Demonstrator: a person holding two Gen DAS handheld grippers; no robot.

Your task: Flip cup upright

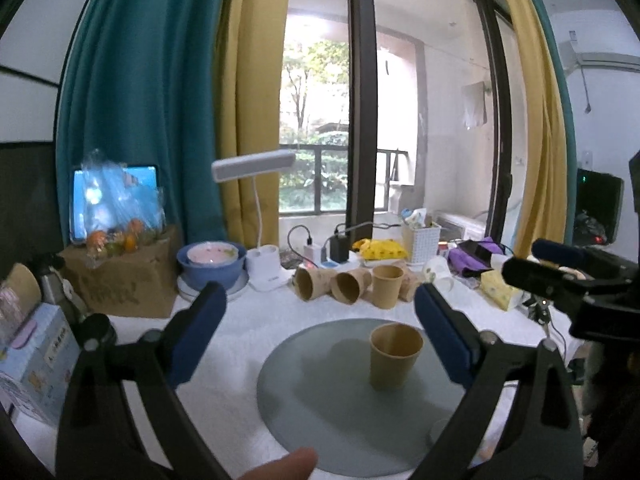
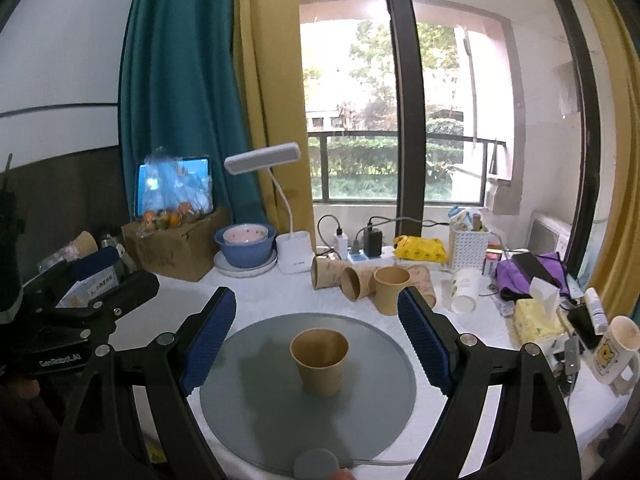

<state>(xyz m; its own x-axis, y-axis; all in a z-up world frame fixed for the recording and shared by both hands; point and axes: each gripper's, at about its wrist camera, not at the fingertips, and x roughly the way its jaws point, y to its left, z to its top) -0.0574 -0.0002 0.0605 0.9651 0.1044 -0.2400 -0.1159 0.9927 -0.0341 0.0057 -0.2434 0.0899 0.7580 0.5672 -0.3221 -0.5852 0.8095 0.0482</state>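
Nearest, both grippers hang above the near edge of the table with jaws spread wide and nothing between them: the left gripper [image 1: 320, 312] and the right gripper [image 2: 316, 312]. Just beyond them the cup [image 2: 319, 361] stands mouth up near the middle of the round grey mat [image 2: 256, 432], touching neither gripper. Judging by that, the flip looks done and the step in hand is the release and retreat; the next move, I judge, calls only for drawing both grippers back without brushing the light paper rim. Farther on, toward the far edge, more paper cups [image 2: 360, 280] sit in a cluster, some on their sides, one upright [image 2: 390, 288]. A blue bowl [image 2: 245, 246] and a lamp [image 2: 294, 254] stand behind.
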